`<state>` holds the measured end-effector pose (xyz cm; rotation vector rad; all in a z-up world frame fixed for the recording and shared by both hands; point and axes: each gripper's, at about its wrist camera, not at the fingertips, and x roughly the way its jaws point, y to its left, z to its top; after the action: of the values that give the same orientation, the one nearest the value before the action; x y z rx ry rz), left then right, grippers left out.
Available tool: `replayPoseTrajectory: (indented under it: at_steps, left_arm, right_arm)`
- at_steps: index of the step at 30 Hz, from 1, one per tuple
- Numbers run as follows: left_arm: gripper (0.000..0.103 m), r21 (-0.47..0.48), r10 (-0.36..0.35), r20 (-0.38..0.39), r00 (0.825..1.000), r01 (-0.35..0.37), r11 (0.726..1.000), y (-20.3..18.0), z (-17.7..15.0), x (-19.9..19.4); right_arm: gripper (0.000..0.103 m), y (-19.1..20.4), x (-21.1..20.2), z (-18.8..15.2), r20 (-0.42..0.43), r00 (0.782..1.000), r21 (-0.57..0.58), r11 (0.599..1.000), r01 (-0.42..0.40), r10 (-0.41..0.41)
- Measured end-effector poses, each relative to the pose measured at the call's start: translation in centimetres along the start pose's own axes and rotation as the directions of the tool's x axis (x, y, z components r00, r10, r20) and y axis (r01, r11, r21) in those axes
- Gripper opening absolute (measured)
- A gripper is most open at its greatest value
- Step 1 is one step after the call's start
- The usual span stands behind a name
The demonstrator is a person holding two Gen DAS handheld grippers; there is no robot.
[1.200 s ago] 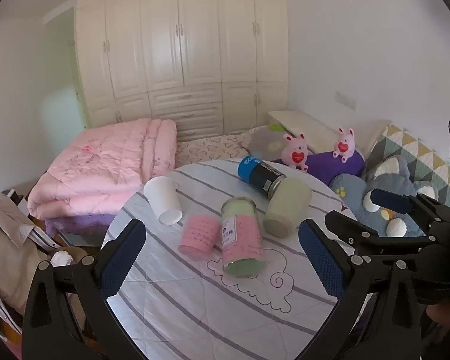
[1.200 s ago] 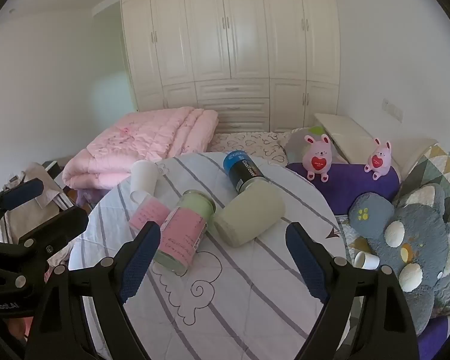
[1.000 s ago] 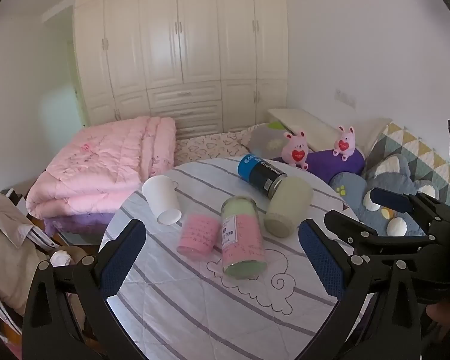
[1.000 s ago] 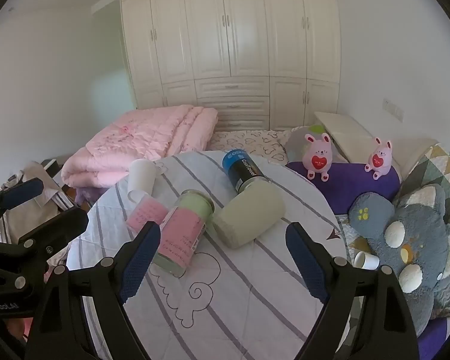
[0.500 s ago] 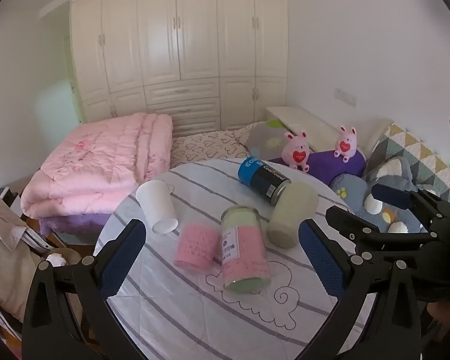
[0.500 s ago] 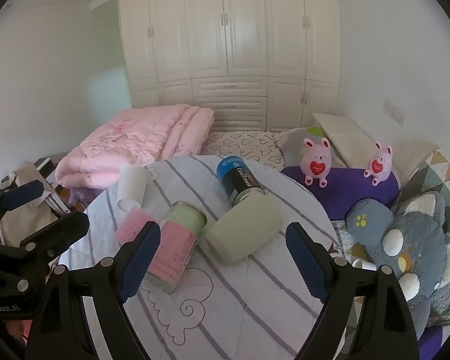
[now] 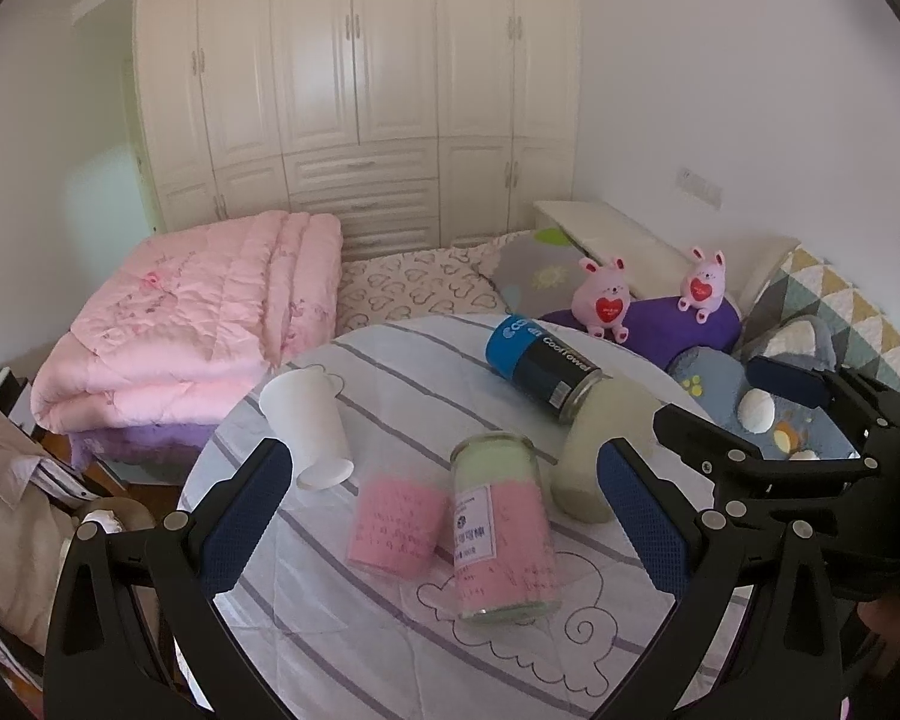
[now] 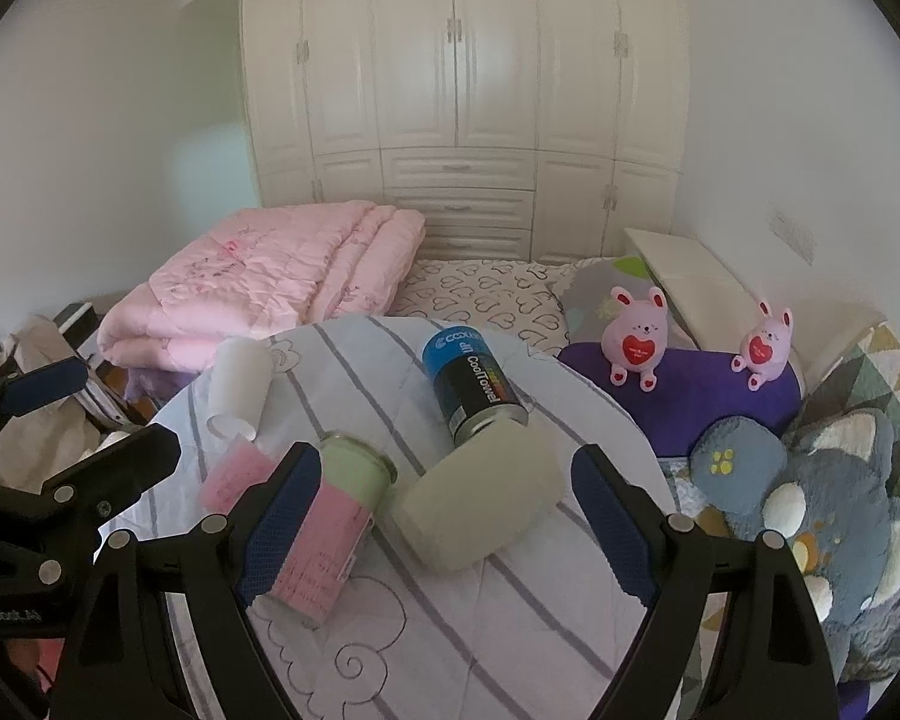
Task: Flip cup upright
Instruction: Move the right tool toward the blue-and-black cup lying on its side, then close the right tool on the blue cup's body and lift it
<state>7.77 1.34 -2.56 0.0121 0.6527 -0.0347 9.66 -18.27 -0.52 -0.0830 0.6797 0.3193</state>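
Striped cloth covers the round table (image 7: 390,648), which now sits lower and larger in both views than a second ago, the containers having slid toward the frames' centres. At centre left, the white paper cup (image 7: 309,427) lies tipped over beside a pink cup (image 7: 397,523) and a pink-labelled jar (image 7: 501,519). Both the left gripper (image 7: 444,522) and right gripper (image 8: 444,525) hover with jaws spread wide, holding nothing.

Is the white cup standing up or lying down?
Lying down. The white cup rests on its side on the striped table.
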Motion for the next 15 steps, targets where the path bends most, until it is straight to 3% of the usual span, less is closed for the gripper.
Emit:
replayPoseTrajectory:
  at_steps: [15]
  left_arm:
    - [0.103, -0.035, -0.034, -0.139, 0.99, 0.03, 0.999, 2.1, 2.7, 6.2]
  right_arm:
    - [0.087, -0.4, 5.1, 2.9, -0.077, 0.995, -0.039, 0.997, -0.072, 0.069]
